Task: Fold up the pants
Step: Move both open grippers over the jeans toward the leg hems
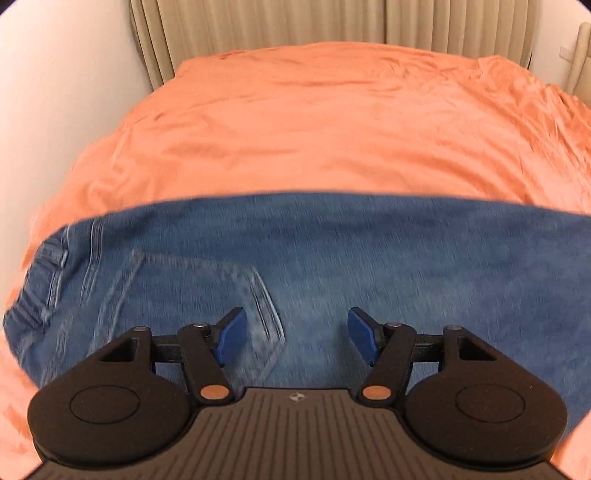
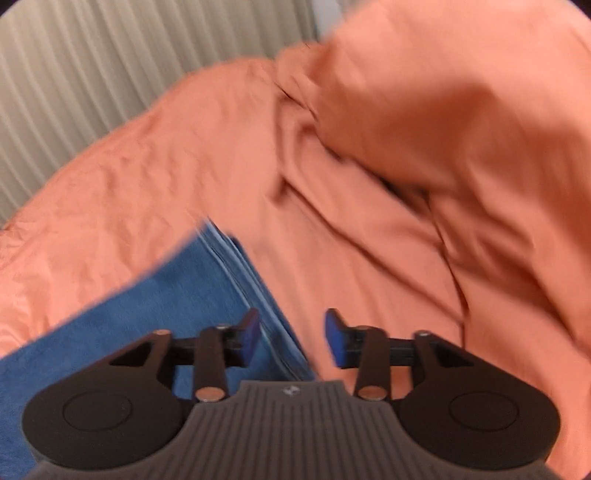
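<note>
Blue jeans (image 1: 332, 266) lie flat across an orange bed sheet (image 1: 314, 129), waistband and back pocket (image 1: 207, 306) toward the left in the left wrist view. My left gripper (image 1: 295, 334) hovers over the jeans near the pocket, its blue pads wide apart with nothing between them. In the right wrist view the hem end of a jeans leg (image 2: 177, 295) reaches up from the lower left. My right gripper (image 2: 291, 334) hangs over the leg's stitched side edge, partly open, pads clear of the cloth. Both views are blurred.
A bunched mound of orange bedding (image 2: 461, 110) rises at the right of the right wrist view. Beige curtains (image 1: 295, 22) hang behind the bed and a white wall (image 1: 55, 110) runs along its left side.
</note>
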{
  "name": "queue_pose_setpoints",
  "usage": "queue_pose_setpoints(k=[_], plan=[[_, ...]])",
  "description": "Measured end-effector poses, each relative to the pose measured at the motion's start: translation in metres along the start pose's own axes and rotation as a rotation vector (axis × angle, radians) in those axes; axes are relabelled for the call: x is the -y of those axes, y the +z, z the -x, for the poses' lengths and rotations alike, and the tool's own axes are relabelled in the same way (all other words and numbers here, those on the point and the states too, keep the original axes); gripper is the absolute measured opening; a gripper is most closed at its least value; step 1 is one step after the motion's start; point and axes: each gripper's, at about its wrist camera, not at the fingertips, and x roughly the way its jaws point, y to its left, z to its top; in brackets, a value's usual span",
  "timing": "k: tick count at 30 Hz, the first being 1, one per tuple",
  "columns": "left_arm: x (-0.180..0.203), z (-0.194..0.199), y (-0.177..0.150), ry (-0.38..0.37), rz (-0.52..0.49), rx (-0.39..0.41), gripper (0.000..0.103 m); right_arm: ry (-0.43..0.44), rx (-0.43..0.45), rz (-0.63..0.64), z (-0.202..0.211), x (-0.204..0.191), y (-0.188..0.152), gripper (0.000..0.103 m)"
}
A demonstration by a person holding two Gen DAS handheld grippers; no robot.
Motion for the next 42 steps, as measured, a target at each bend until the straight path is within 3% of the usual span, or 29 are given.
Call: queue_pose_setpoints(k=[4, 6, 9, 10, 11, 12, 14, 20, 24, 26, 27, 33, 38, 42], plan=[[-0.008, -0.012, 0.019, 0.015, 0.058, 0.019, 0.074, 0.069, 0.015, 0.035, -0.02, -0.027, 0.027, 0.04], [-0.012, -0.017, 0.027, 0.022, 0.089, 0.022, 0.074, 0.066, 0.008, 0.064, -0.041, -0.044, 0.04, 0.047], [-0.014, -0.024, 0.035, 0.037, 0.083, 0.03, 0.074, 0.049, 0.0, 0.102, -0.071, -0.063, 0.055, 0.046], [-0.014, -0.026, 0.036, 0.042, 0.08, 0.03, 0.074, 0.033, -0.011, 0.1, -0.079, -0.066, 0.058, 0.041], [-0.016, -0.03, 0.037, 0.045, 0.08, 0.026, 0.074, 0.029, -0.028, 0.091, -0.088, -0.067, 0.06, 0.015], [-0.015, -0.035, 0.039, 0.043, 0.079, 0.021, 0.074, 0.017, -0.054, 0.075, -0.096, -0.068, 0.062, 0.002], [-0.018, -0.046, 0.041, 0.036, 0.079, 0.009, 0.074, -0.008, -0.072, 0.049, -0.105, -0.066, 0.06, 0.0], [-0.014, -0.076, 0.039, 0.06, 0.085, -0.014, 0.075, -0.128, -0.034, 0.128, -0.118, -0.071, 0.053, 0.0], [-0.008, -0.068, 0.042, 0.069, 0.067, 0.015, 0.075, -0.127, -0.037, 0.152, -0.116, -0.072, 0.056, 0.0], [-0.003, -0.056, 0.041, 0.021, 0.039, 0.026, 0.074, -0.146, -0.03, 0.145, -0.105, -0.067, 0.059, 0.011], [0.002, -0.05, 0.042, -0.02, 0.015, 0.024, 0.074, -0.133, -0.025, 0.133, -0.096, -0.061, 0.06, 0.019], [0.052, -0.018, 0.045, -0.159, -0.071, 0.027, 0.068, -0.013, -0.043, 0.043, -0.027, -0.027, 0.042, 0.043], [0.106, 0.004, 0.048, -0.275, -0.139, 0.056, 0.061, 0.108, -0.113, -0.191, 0.015, 0.013, -0.001, 0.047], [0.151, 0.01, 0.05, -0.361, -0.211, 0.035, 0.051, 0.177, -0.155, -0.289, 0.02, 0.032, -0.039, 0.047]])
